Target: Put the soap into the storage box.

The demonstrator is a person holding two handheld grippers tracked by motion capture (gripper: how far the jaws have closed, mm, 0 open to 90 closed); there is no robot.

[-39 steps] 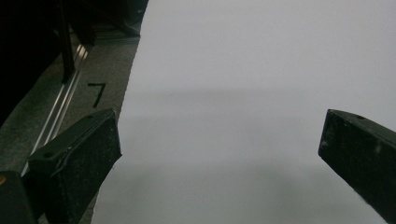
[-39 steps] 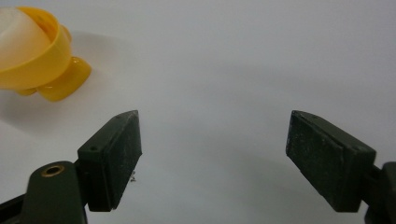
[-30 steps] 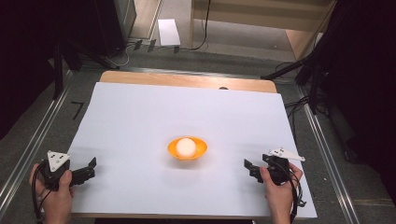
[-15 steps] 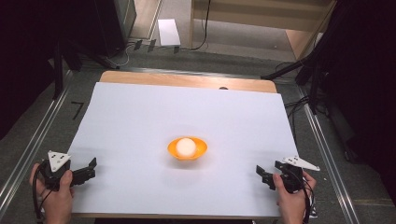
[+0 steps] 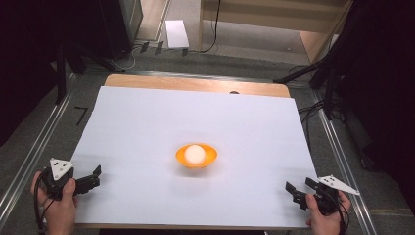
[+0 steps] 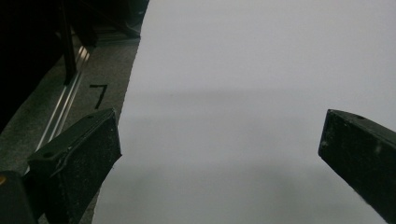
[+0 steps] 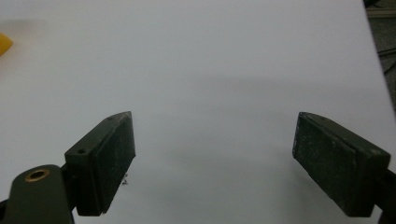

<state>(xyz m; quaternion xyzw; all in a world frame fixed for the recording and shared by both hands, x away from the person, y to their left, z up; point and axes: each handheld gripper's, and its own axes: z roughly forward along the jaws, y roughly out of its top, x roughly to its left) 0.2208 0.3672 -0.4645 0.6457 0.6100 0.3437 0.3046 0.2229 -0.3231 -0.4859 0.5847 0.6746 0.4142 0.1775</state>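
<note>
An orange bowl (image 5: 211, 155) sits in the middle of the white sheet with a white ball (image 5: 194, 153) inside it. My left gripper (image 5: 96, 177) rests near the front left corner, open, with bare sheet between its jaws (image 6: 219, 135). Near the front right corner, my right gripper (image 5: 297, 186) stands open. Its jaws have just been opening and there is nothing between them (image 7: 215, 130). A sliver of the orange bowl (image 7: 3, 43) shows at the left edge of the right gripper view. Both grippers are well apart from the bowl.
The white sheet (image 5: 147, 117) covers most of the table, with a wooden strip (image 5: 195, 84) bare at the far edge. Metal rails (image 5: 34, 152) run along both sides. Cables (image 5: 313, 110) lie off the right side, and a white box (image 5: 176, 33) sits on the floor beyond.
My right hand has drawn away from the bowl, right and toward the front corner, and its jaws stand wider. The left hand, bowl and ball have not moved.
</note>
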